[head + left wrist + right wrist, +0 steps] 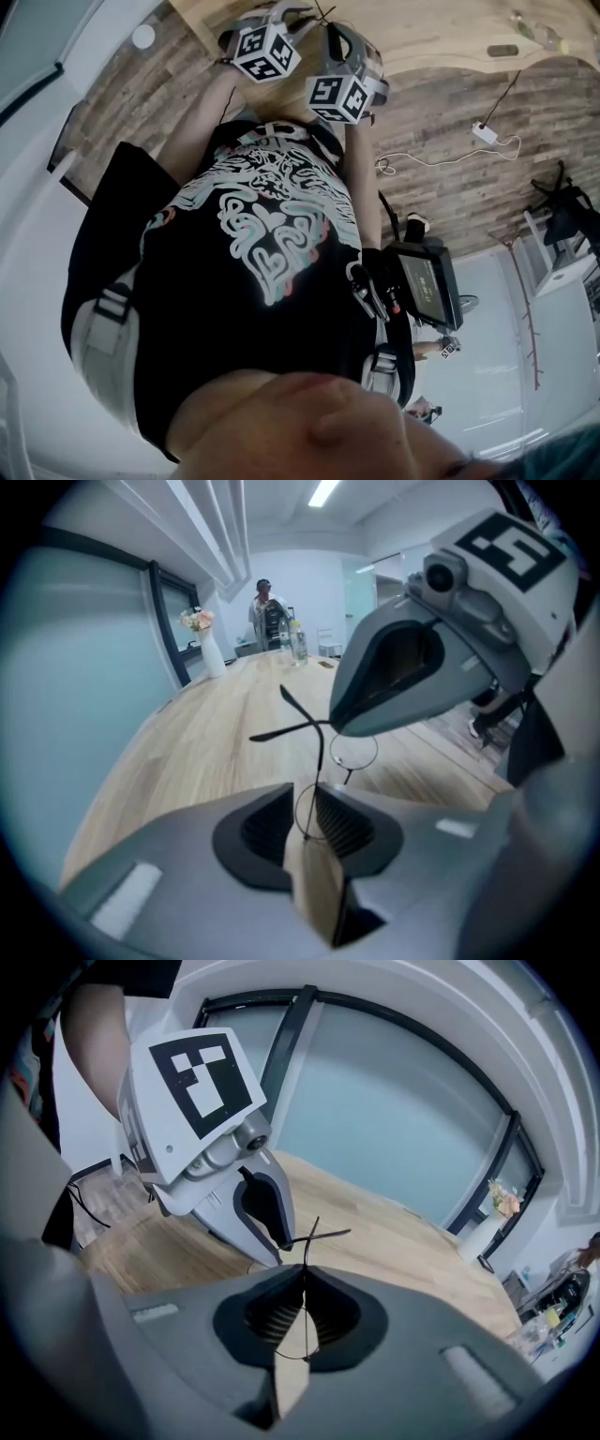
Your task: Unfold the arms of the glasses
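Observation:
The thin wire glasses (330,754) hang over the wooden table (197,752), their two dark arms crossed (314,1237). My right gripper (302,1309) is shut on the frame, and a rim runs straight down the slit between its pads. From the left gripper view, that gripper's tips (335,728) cover the frame's upper part. One round lens rim sits between the pads of my left gripper (307,819), and table shows through the gap there. From the right gripper view, its tips (277,1239) reach the crossed arms. In the head view only the marker cubes (266,52) show.
A white vase with flowers (208,647), bottles (296,641) and a person (265,607) are at the table's far end. Glass walls (394,1119) line one side. The head view is filled by my black shirt (262,234), with a cable (441,157) on the floor.

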`<state>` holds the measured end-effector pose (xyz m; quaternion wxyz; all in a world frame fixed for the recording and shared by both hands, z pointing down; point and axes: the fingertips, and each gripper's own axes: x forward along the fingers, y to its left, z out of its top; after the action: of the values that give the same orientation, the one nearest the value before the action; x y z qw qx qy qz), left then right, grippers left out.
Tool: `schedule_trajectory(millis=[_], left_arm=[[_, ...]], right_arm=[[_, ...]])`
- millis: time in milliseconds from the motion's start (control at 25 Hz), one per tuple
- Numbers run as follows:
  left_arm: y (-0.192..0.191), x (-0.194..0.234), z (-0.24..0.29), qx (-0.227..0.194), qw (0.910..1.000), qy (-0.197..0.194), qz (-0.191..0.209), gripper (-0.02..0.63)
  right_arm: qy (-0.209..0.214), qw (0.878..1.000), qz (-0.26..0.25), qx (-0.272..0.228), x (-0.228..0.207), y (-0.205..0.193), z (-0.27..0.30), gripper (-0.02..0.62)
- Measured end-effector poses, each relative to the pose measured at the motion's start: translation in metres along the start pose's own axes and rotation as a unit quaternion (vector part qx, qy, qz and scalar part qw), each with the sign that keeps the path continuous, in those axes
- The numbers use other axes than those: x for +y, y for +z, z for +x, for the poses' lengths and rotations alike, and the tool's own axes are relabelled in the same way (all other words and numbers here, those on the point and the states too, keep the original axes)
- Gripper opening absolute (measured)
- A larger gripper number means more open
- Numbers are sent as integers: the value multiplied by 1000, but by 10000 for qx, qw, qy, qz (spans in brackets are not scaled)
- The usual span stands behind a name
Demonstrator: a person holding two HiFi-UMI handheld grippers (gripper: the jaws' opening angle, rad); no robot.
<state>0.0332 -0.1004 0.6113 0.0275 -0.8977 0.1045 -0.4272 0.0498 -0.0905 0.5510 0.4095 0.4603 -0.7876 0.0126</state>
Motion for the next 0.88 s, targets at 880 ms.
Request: schedule_trajectory(millis=[880], left_arm=[[25,3,-34,-545,9940,-215,-924,-11]], right_arm=[[-293,9886,1457,-232,-34,-16,-31,6]])
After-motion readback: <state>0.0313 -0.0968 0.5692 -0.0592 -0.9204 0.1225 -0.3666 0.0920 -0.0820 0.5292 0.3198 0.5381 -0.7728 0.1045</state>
